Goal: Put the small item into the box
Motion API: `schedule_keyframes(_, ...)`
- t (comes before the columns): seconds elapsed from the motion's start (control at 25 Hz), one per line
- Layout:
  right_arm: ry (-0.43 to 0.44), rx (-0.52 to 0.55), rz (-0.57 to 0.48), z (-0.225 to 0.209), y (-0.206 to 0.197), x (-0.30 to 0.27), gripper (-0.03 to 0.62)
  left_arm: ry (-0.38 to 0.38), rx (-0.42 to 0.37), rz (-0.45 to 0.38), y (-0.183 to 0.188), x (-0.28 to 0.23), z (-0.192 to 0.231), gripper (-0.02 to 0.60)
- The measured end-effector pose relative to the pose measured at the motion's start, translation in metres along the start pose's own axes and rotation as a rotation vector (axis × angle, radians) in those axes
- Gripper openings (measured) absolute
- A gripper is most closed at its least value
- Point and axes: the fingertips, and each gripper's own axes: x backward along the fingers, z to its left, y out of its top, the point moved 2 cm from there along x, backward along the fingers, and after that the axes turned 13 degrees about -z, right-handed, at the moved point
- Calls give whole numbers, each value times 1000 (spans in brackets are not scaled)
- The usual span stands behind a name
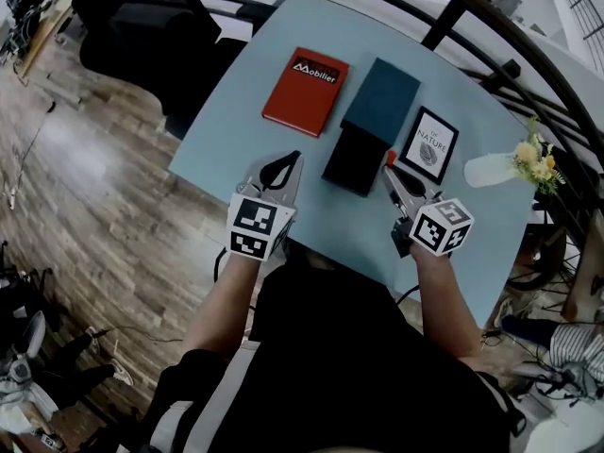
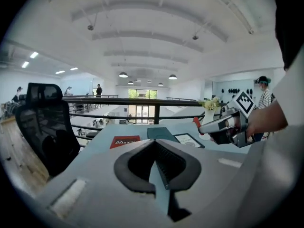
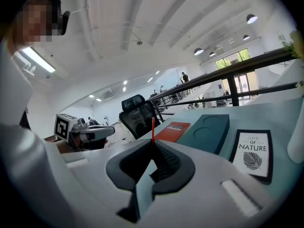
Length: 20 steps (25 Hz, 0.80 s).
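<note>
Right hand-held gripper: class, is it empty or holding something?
Holding. The right hand-held gripper has its jaws closed on a thin red item at their tips.

The near box (image 1: 355, 158) is lying on the table (image 1: 231, 149) between the left gripper (image 1: 293, 158) and the right gripper (image 1: 389, 163), touching the far box (image 1: 381, 99) behind it. The flat case (image 1: 305, 91) is lying ahead of the left gripper. The framed card (image 1: 429, 145) is lying ahead of the right gripper, with the vase (image 1: 491, 170) further right. A thin stick (image 3: 152, 128) is sitting between the right gripper's jaws.

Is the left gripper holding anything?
No, the left gripper has its jaws pressed together with nothing between them.
</note>
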Motion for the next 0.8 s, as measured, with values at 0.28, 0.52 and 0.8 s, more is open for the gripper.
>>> schedule_keyframes(0.28,-121,-14,29,-1,-24,-8,14,-109,140,37,-22,-22,21,5)
schedule_keyframes(0.52,-187,-21,98,-27,-44,-20,14,-146,184,82,-35,-47,22,5)
schedule_keyframes(0.8,-190,-21,184,-48,-61,-44,14,-162,198,98,-45,-76,24,6)
